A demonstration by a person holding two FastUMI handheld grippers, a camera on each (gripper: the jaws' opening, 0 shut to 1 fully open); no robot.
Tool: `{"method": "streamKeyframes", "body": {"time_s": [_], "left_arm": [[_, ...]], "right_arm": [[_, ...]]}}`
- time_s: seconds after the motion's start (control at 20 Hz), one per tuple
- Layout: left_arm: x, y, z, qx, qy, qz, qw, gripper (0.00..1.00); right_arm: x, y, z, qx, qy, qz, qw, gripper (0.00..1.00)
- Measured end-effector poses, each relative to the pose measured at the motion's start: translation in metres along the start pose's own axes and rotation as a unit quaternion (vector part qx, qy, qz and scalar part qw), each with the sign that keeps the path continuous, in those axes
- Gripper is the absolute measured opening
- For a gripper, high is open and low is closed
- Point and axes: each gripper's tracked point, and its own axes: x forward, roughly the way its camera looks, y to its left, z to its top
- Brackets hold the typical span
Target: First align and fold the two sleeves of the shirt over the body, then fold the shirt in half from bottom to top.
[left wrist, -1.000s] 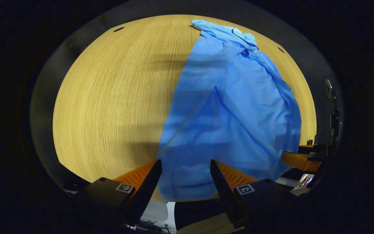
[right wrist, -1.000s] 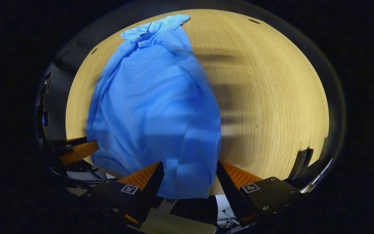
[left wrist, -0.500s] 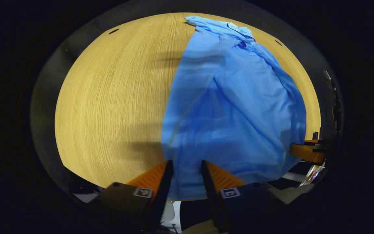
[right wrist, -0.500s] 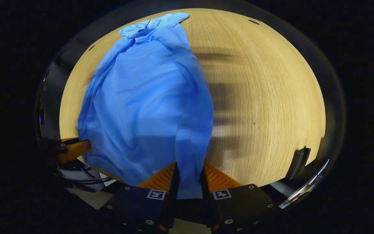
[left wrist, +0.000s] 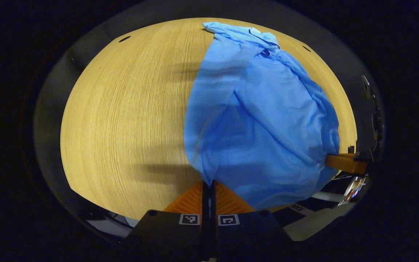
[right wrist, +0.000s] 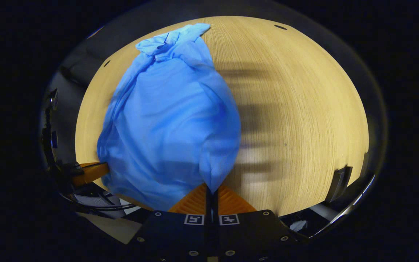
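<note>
Blue shirt (left wrist: 264,120) on wooden table (left wrist: 122,116), both tongs pinching hem

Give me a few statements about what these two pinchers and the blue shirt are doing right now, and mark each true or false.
1. The left gripper is shut on the blue shirt. True.
2. The right gripper is wide open. False: its fingers are pressed together on the shirt's hem.
3. The shirt lies on a wooden table. True.
4. The collar is at the grippers' end. False: it lies at the far end.
</note>
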Motion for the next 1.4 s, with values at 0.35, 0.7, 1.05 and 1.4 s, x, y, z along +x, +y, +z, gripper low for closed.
{"method": "streamKeyframes", "body": {"time_s": [0.35, 0.7, 1.05, 1.4], "left_arm": [[-0.025, -0.006, 0.066, -0.013, -0.063, -0.018, 0.998, 0.04], [-0.046, 0.001, 0.166, 0.006, -0.129, -0.015, 0.991, 0.04], [-0.069, 0.014, 0.304, 0.021, -0.186, -0.002, 0.982, 0.05], [-0.054, 0.015, 0.361, 0.012, -0.208, -0.001, 0.978, 0.04]], "right_arm": [[-0.025, 0.006, 0.057, -0.008, -0.056, 0.014, 0.998, 0.01], [-0.055, -0.002, 0.151, -0.009, -0.132, 0.007, 0.991, 0.01], [-0.074, -0.003, 0.243, -0.025, -0.187, -0.007, 0.982, 0.01], [-0.074, -0.001, 0.328, -0.020, -0.217, -0.010, 0.976, 0.00]]}}
